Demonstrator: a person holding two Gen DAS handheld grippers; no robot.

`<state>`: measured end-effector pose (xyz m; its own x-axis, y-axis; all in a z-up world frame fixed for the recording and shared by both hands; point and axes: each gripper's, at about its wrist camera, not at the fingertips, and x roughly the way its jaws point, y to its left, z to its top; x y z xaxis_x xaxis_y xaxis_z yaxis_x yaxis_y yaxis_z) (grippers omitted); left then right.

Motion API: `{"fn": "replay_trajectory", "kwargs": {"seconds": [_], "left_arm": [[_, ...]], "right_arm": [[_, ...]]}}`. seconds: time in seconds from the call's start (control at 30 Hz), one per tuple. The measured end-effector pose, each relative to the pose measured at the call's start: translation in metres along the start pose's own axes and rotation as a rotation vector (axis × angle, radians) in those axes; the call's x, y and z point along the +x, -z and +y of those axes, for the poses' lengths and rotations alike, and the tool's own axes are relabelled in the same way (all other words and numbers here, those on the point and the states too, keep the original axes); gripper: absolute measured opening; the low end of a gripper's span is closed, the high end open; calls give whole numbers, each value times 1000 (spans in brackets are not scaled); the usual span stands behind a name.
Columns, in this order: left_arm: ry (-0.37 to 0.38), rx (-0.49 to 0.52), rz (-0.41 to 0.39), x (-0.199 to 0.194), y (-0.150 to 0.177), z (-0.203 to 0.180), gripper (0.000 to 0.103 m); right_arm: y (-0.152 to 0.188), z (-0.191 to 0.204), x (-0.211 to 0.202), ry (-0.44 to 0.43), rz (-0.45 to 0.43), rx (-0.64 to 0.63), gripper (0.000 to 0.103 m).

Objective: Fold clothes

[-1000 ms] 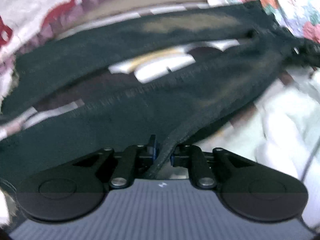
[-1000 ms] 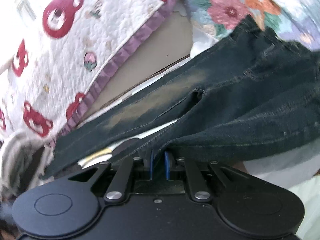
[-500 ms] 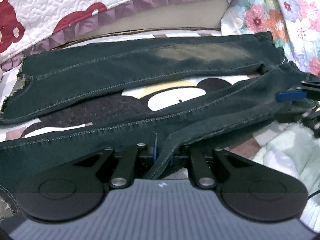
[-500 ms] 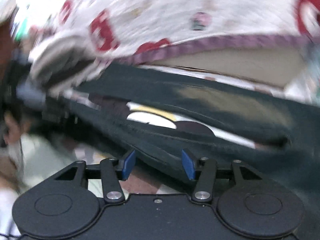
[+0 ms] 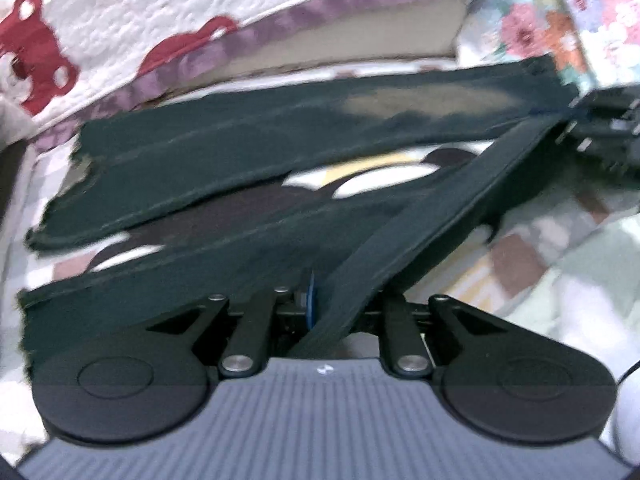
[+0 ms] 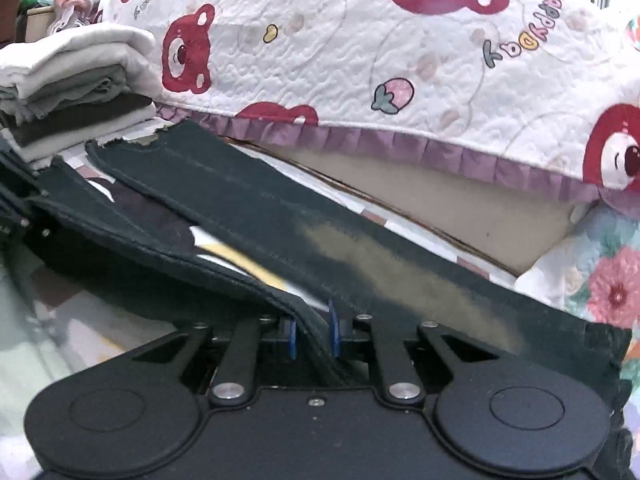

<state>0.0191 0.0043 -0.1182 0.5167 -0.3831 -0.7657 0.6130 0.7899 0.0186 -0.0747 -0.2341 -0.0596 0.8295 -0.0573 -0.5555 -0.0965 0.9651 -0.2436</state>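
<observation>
Left wrist view: the left gripper (image 5: 328, 304) has its jaws pinching a raised band of the dark jeans (image 5: 248, 140), which lie spread on a bed with a cartoon-print sheet (image 5: 372, 172). One leg stretches flat along the far side, a faded patch near its right end; the near leg runs from the jaws toward the right gripper (image 5: 600, 120), visible at the far right edge and blurred. Behind the jeans hangs a bear-print quilt (image 5: 120, 32) with a purple frill; a floral cushion (image 5: 560, 28) sits at upper right.

Right wrist view: the right gripper (image 6: 314, 336) has its jaws pressed on a thick folded edge of the jeans. Only this view shows a stack of folded clothes (image 6: 76, 84) at far left, beside the frayed leg hems. The left gripper's frame appears at the left edge, partly cut off.
</observation>
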Motion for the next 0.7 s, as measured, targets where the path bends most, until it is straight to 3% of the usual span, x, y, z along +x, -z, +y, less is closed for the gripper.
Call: {"fn": "replay_trajectory", "kwargs": {"seconds": [0.27,0.57,0.7], "left_arm": [[-166,4,42,-10,8,33,20],[-320,-21,-24,-32,4,57,18],[-332,-51,-36,-33,-5,70,18]], "right_arm": [[-20,-15,7,58,-66,13,15],[-28,-32,17,63,-74,39,15],[-31,-39,17,55,-72,31,15]]}}
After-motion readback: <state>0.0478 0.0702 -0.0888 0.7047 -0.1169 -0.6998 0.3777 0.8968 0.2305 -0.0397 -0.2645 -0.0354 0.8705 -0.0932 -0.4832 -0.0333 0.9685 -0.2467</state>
